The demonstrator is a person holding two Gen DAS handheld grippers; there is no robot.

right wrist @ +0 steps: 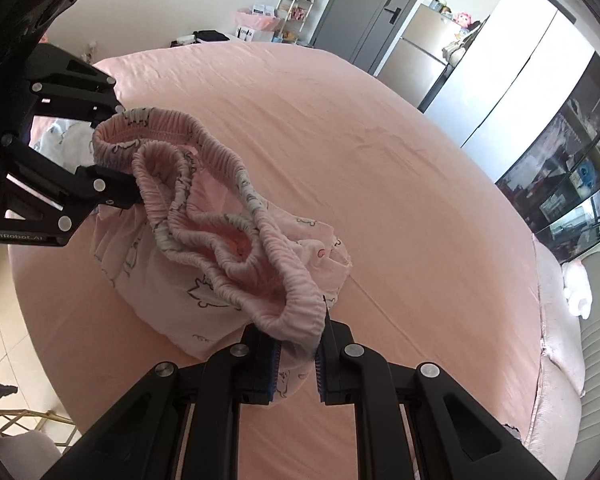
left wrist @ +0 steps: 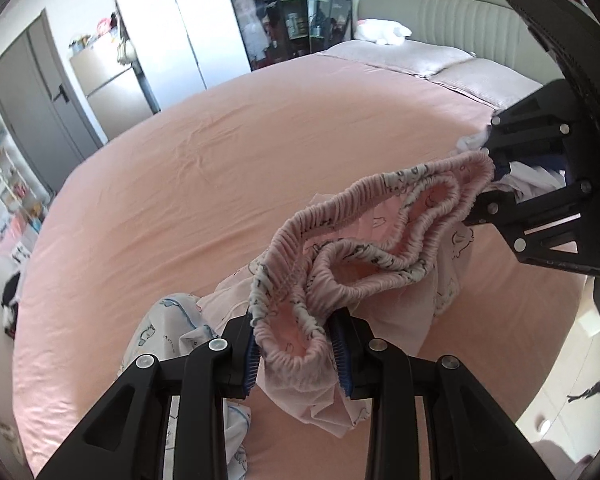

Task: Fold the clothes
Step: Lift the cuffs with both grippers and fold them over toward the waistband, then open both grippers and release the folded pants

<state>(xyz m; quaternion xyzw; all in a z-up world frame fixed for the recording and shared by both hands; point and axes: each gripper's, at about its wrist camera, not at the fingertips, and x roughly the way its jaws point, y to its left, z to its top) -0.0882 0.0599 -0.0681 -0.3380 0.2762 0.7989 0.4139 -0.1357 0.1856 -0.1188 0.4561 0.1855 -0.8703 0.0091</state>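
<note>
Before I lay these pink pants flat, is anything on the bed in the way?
Mostly clear: the pink sheet ahead is bare. Only a white printed garment lies crumpled beside the pink pants, under the left hand-held gripper; both grippers hold the waistband.

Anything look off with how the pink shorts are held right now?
Yes. The pink shorts hang between the left gripper and right gripper, but the elastic waistband sags in twisted, doubled loops instead of stretching flat. The legs are bunched on the bed.
</note>
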